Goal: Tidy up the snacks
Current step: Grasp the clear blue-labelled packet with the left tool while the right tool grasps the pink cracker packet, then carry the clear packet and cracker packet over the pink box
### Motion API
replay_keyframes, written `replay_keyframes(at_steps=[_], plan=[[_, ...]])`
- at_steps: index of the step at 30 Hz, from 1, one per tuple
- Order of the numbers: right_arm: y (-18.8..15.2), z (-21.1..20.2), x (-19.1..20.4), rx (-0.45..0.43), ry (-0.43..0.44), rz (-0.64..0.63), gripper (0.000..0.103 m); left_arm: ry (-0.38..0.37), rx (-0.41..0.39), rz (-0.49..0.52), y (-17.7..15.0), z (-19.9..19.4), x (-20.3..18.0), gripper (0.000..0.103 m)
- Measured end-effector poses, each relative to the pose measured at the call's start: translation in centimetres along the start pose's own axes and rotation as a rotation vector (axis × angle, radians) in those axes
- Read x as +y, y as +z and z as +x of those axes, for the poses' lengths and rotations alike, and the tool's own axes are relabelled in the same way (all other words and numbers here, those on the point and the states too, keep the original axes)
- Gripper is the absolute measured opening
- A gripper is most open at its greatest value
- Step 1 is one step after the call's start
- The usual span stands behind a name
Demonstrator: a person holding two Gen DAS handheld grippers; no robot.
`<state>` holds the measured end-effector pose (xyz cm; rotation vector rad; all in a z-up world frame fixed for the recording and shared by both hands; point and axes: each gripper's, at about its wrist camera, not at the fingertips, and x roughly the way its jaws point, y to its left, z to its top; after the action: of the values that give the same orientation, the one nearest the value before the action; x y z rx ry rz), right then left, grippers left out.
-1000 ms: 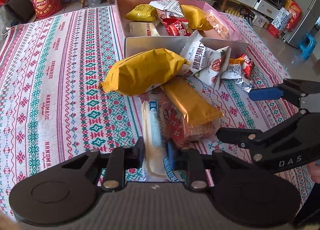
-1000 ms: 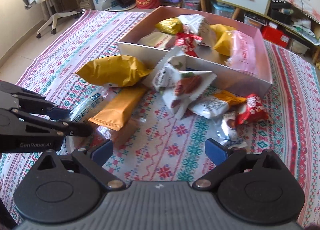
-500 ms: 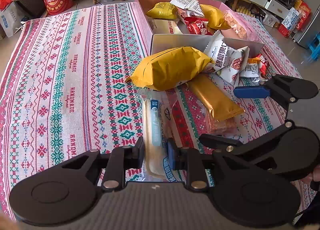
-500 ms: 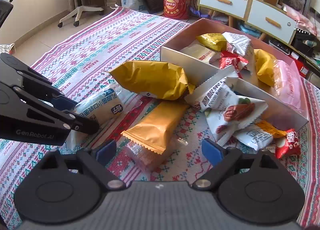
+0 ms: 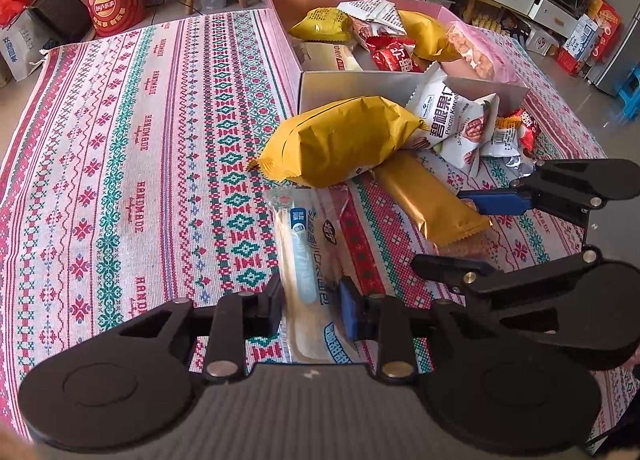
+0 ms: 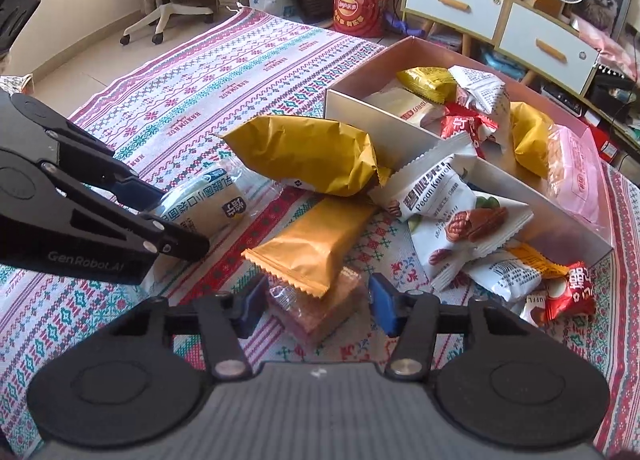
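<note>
My left gripper [image 5: 310, 306] is shut on a clear-wrapped pale bread snack [image 5: 306, 256], also seen in the right wrist view [image 6: 200, 206]. My right gripper [image 6: 316, 304] is open, its blue pads either side of a clear-wrapped brown wafer block [image 6: 320, 306] that lies under an orange packet [image 6: 316, 242]. A big yellow bag [image 5: 340, 140] and white pecan packets [image 5: 456, 122] lie in front of the pink box [image 5: 360, 82], which holds several snacks.
The patterned cloth [image 5: 120, 140] covers the surface. Small red and white packets [image 6: 560, 288] lie right of the pile by the box corner. Cabinets [image 6: 500, 20], a red bucket [image 5: 110, 0] and an office chair [image 6: 168, 0] stand beyond the cloth.
My right gripper has moved left and closed in around the wafer block under the orange packet. My left gripper has held the bread snack and drawn it back a little.
</note>
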<state>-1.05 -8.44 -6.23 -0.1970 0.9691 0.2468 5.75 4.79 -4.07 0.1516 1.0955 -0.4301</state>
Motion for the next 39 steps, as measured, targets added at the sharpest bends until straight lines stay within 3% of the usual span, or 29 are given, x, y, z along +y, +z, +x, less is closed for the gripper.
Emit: replay_keyframes(at_steps=[3, 16, 39], plan=[[-0.2, -0.3, -0.3, 0.009, 0.003, 0.013, 0.05, -0.009, 0.004, -0.007, 0.0, -0.1, 0.2, 0.028], [-0.5, -1.5, -2.5, 0.057, -0.036, 0.085, 0.049, -0.017, 0.002, -0.033, 0.0, -1.2, 0.5, 0.025], [0.5, -4.0, -6.6, 0.036, -0.069, 0.182, 0.049, 0.011, -0.056, -0.151, 1.4, -3.3, 3.9, 0.024]])
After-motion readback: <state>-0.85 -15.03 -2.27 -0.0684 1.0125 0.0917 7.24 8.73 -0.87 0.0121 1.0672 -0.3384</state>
